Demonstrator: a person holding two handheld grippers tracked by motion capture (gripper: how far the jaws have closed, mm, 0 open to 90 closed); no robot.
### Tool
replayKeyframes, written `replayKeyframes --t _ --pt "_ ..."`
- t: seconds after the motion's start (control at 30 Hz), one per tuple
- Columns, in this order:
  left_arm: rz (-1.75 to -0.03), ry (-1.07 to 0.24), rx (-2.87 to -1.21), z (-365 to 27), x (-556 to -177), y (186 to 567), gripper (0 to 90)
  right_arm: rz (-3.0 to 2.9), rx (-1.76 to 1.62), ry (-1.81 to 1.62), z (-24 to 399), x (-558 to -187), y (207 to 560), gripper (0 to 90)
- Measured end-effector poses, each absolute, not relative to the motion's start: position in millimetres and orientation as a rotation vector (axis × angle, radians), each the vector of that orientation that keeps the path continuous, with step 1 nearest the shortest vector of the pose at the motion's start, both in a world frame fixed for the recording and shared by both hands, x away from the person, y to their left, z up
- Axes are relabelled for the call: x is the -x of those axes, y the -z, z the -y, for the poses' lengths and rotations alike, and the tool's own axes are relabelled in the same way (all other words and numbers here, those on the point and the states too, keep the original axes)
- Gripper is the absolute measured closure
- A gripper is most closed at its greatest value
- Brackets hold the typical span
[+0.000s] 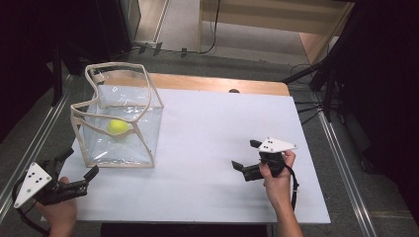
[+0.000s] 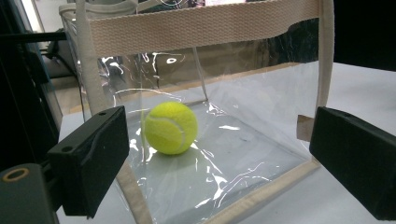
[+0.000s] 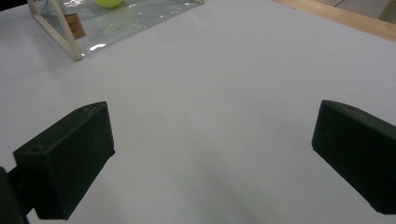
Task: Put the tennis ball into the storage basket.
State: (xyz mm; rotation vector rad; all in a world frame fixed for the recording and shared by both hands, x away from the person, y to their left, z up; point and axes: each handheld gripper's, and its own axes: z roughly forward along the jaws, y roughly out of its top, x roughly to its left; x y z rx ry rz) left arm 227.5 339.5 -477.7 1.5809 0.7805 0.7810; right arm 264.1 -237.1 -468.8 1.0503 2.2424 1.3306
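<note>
While both grippers sit open and empty, the left gripper (image 1: 79, 165) is nearer the bag (image 1: 148, 106).
Ball (image 2: 170, 128) lies inside, just beyond its jaws; right gripper (image 1: 245, 154) waits well apart.

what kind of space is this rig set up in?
Likely a lab or recording workspace, not a home: a white-topped table flanked by metal rails, loose cables on the floor, and a staged clear plastic tote bag holding a yellow-green tennis ball.

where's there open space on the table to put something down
The white table top is bare from the clear bag rightward to the right tongs, and along the far wooden edge. The left side is crowded: the bag, holding a tennis ball, with the left tongs open just before it.
</note>
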Motion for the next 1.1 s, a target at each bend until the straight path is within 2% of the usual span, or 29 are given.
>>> replayKeyframes --t 1.1 --pt "-0.78 -0.787 -1.578 -340.2 -226.7 477.8 5.3 -2.074 -1.216 -1.322 313.4 -225.3 494.1 0.0"
